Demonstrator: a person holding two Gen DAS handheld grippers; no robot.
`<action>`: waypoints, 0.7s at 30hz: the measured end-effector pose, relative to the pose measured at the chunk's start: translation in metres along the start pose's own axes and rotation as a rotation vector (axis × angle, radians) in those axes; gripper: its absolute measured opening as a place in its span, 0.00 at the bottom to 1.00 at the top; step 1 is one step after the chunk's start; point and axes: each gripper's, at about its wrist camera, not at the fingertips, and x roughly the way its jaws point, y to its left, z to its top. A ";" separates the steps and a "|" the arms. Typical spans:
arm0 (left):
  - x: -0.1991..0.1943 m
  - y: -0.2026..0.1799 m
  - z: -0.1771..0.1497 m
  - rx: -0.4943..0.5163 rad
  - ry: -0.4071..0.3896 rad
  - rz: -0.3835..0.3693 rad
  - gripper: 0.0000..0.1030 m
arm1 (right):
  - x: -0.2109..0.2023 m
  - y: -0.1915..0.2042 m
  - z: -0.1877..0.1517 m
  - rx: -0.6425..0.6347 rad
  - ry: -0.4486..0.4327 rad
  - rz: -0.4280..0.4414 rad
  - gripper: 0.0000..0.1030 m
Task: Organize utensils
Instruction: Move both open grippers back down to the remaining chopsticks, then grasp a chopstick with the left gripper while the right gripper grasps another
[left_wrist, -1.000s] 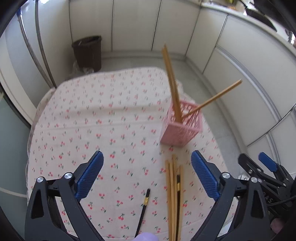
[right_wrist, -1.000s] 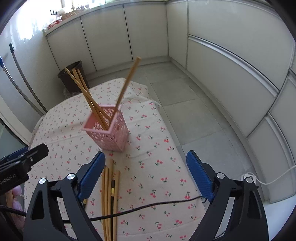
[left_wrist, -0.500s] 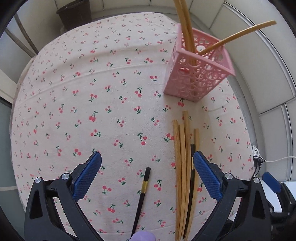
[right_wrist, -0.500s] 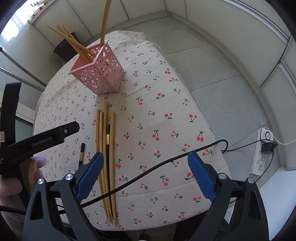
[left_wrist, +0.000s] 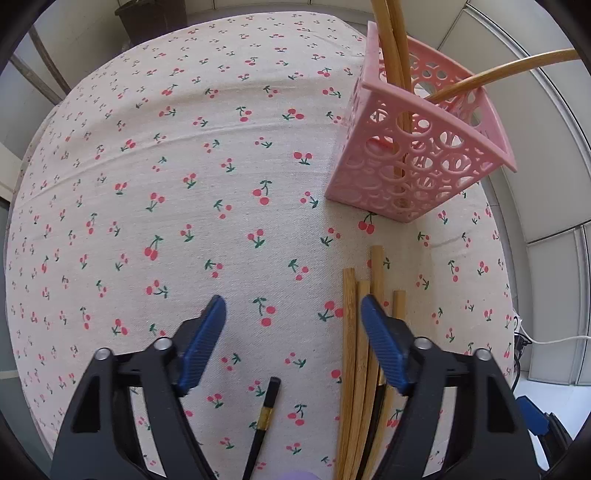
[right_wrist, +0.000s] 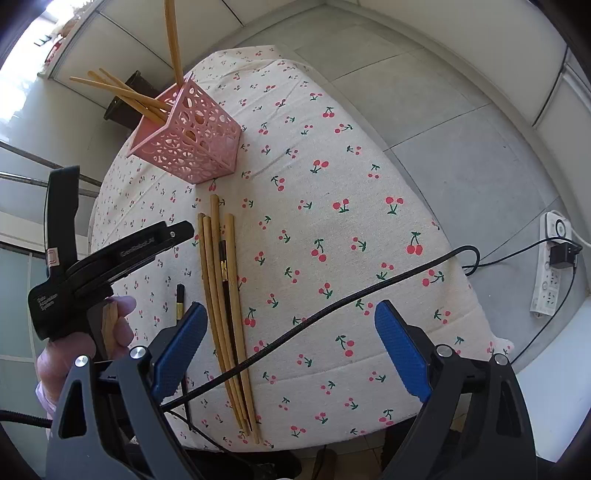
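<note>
Both the left tongs (left_wrist: 291, 314) and right tongs (right_wrist: 291, 332) gape wide, empty, above the chopsticks (right_wrist: 225, 295).

Background past the gripper fingers
A cherry-print tablecloth (left_wrist: 221, 155) spreads ahead; a black cable (right_wrist: 332, 302) crosses it; a power strip (right_wrist: 552, 262) lies on the floor, far right.

pale wall panels (right_wrist: 424, 33), grey tiled floor (right_wrist: 424, 122), perhaps a dark bin (left_wrist: 147, 14); daylight upper left.

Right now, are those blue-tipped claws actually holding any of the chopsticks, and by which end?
No, nothing is held. The left gripper and right gripper are both open above the table, and the loose chopsticks lie untouched on the cloth.
</note>
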 end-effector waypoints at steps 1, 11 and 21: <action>0.001 -0.003 0.001 0.002 -0.002 0.004 0.61 | 0.000 0.000 0.000 0.000 0.001 0.000 0.87; 0.012 -0.031 0.006 0.060 0.006 0.016 0.35 | 0.000 0.000 0.002 -0.017 -0.008 -0.017 0.87; 0.011 -0.023 -0.005 0.092 -0.022 -0.036 0.07 | -0.001 0.010 0.017 -0.067 -0.053 0.033 0.86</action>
